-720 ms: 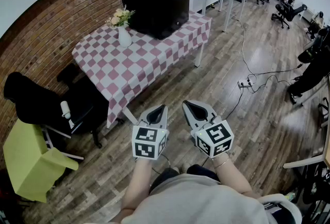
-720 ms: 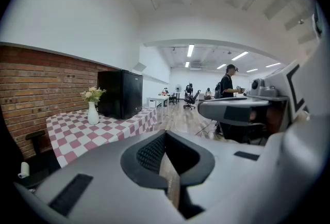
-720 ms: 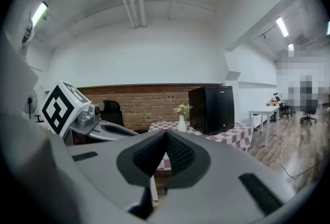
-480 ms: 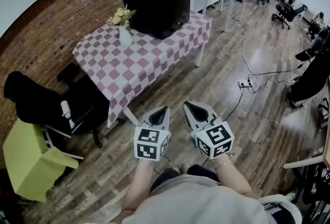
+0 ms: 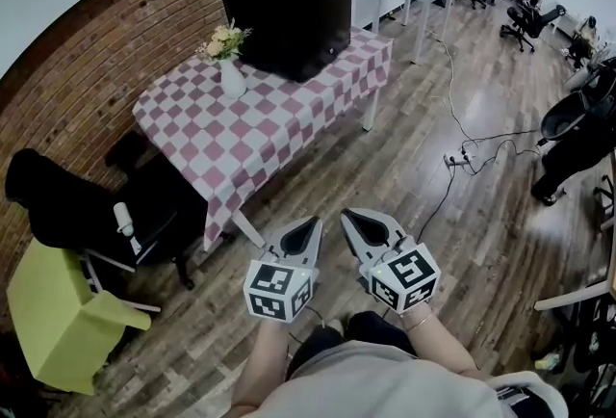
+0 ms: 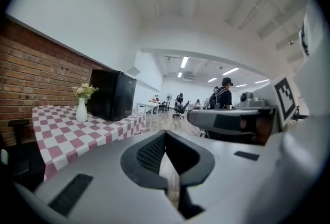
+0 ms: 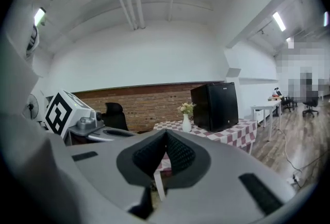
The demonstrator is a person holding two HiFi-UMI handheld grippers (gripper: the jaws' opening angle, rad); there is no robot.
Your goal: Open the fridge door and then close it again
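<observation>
A small black fridge (image 5: 287, 10) stands with its door closed at the far end of a table with a red-and-white checked cloth (image 5: 260, 122). It also shows in the left gripper view, fridge (image 6: 111, 101), and in the right gripper view, fridge (image 7: 215, 106). Both grippers hang side by side over the wooden floor, well short of the table. My left gripper (image 5: 310, 224) is shut and holds nothing. My right gripper (image 5: 348, 215) is shut and empty too.
A white vase of flowers (image 5: 230, 65) stands on the cloth left of the fridge. A black chair (image 5: 91, 214) and a yellow-green chair (image 5: 58, 315) sit to the left by the brick wall. Cables and a power strip (image 5: 454, 156) lie on the floor to the right.
Both grippers have slipped a little lower in the head view and the scene has shifted slightly as the head moved. Their jaws stay shut.
</observation>
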